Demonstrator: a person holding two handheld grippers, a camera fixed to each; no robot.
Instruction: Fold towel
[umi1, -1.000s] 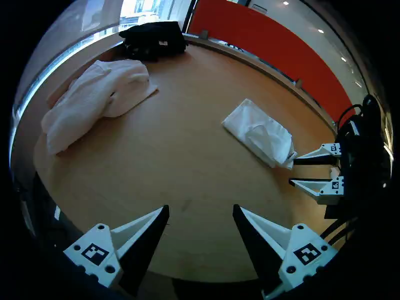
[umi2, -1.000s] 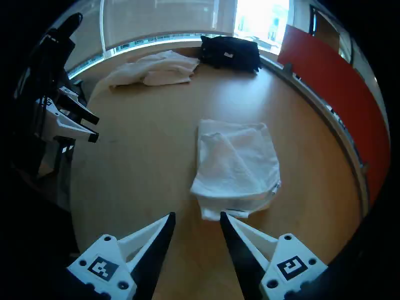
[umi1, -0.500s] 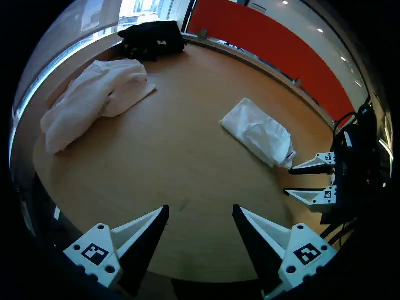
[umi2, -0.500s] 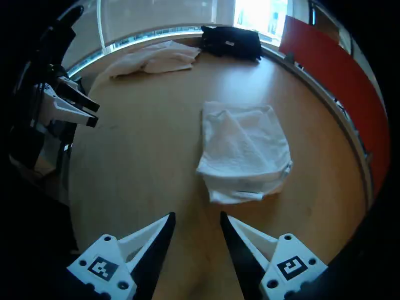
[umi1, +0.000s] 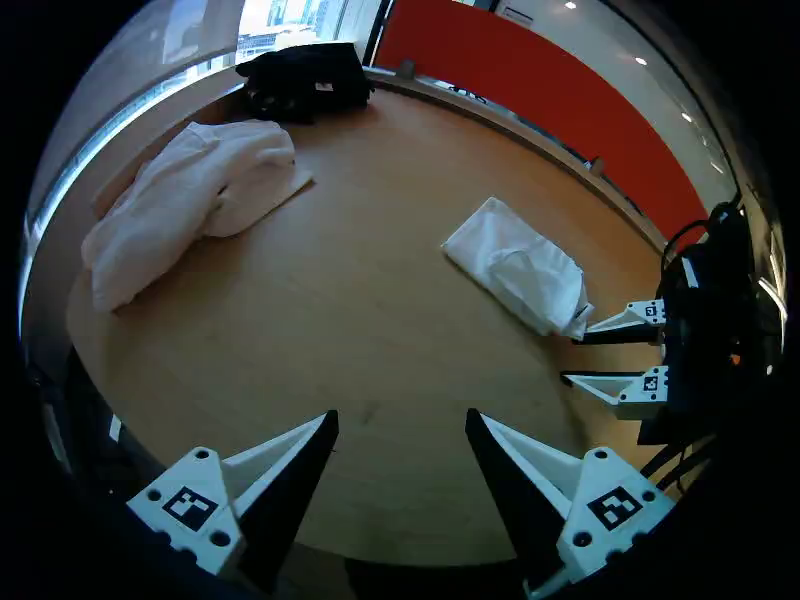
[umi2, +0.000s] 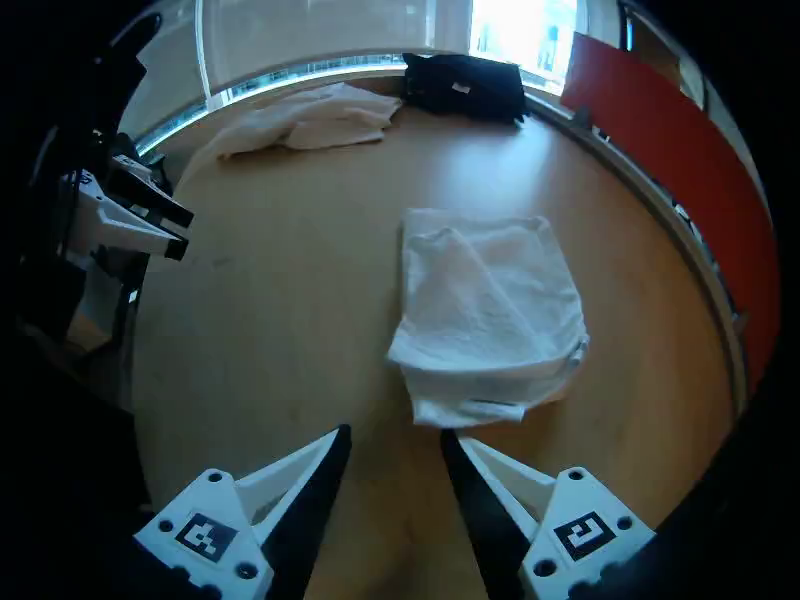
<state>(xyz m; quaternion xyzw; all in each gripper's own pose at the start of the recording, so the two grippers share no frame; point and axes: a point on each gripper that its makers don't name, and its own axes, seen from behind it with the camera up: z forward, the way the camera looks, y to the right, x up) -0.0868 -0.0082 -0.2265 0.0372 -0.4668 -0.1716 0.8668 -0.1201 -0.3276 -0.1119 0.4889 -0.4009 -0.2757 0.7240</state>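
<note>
Right gripper (umi2: 394, 432) has edged nearer the folded towel (umi2: 490, 310), jaws apart.

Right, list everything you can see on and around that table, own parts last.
folded towel: one, white, middle of the table
crumpled towel heap: one, white, far side near the window
bag: one, black, far edge of the table, beside the heap
table: one, light brown wood, under all of it
wall panel: one, red, behind the table's edge
window: one, bright, behind the heap and bag
left hand-held gripper: one, white and black, open, over bare table
right hand-held gripper: one, white and black, open, by the folded towel's near edge
</note>
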